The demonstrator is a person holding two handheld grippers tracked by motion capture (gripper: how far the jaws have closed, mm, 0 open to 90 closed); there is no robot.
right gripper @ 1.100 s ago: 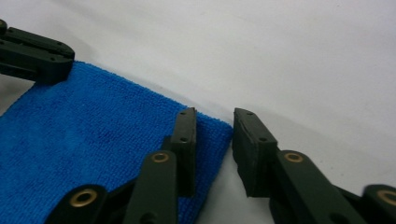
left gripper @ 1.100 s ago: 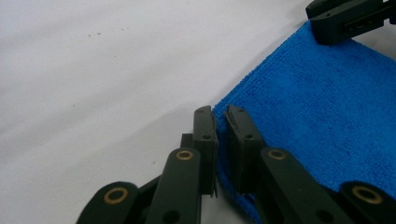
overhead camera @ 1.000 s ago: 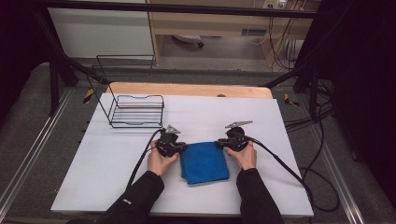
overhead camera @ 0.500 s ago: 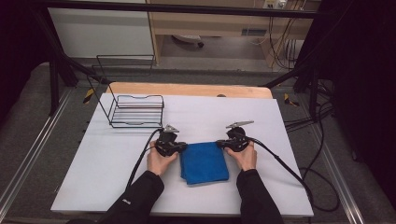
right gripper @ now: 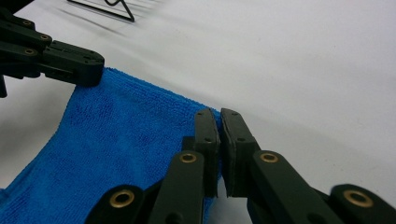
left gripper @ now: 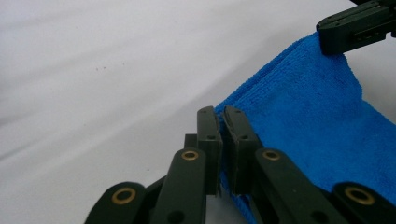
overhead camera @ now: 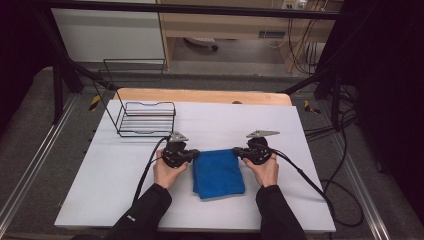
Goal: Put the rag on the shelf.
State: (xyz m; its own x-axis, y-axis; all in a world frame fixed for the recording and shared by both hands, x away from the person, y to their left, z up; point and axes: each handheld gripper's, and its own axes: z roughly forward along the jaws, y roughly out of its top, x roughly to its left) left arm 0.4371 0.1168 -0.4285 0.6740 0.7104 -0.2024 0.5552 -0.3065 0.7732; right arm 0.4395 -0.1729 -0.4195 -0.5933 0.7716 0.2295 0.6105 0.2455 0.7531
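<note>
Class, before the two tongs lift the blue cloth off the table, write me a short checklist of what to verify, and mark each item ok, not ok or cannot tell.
1. Left tongs shut on a far corner of the blue cloth: ok.
2. Right tongs shut on the other far corner: ok.
3. How many layers each pinch holds: cannot tell.
4. Cloth edge between the two grips taut: ok.
5. Wire rack stands apart from the cloth: ok.
6. Bare white table beyond the cloth: ok.
</note>
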